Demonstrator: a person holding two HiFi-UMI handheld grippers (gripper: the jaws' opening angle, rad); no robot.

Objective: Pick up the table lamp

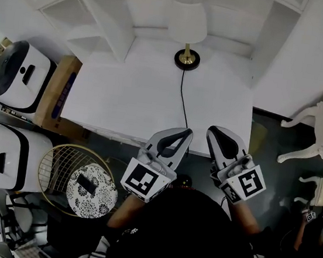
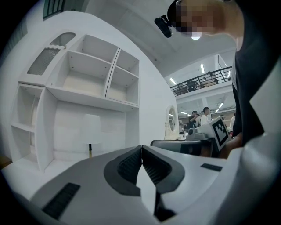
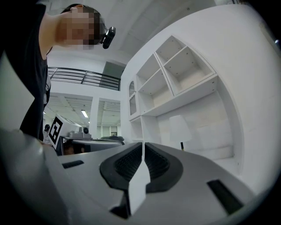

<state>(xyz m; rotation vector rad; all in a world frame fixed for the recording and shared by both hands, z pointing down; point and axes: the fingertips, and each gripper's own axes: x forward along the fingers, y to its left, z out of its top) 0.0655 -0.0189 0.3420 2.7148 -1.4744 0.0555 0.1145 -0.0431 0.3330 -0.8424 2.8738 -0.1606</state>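
The table lamp (image 1: 188,26) has a white shade, a brass stem and a round black base, and it stands at the back of the white desk (image 1: 130,98). Its black cord runs toward the front edge. In the left gripper view the lamp (image 2: 91,132) stands ahead at the left; in the right gripper view the lamp (image 3: 180,130) stands ahead at the right. My left gripper (image 1: 186,132) and right gripper (image 1: 213,130) hover side by side at the desk's front edge, both shut and empty, far from the lamp.
White shelving (image 1: 99,23) encloses the desk's back and sides. A cardboard box (image 1: 57,91) and white appliances (image 1: 17,71) sit left of the desk. A wire basket (image 1: 67,169) with a patterned disc lies below left. A white chair (image 1: 321,126) stands at right.
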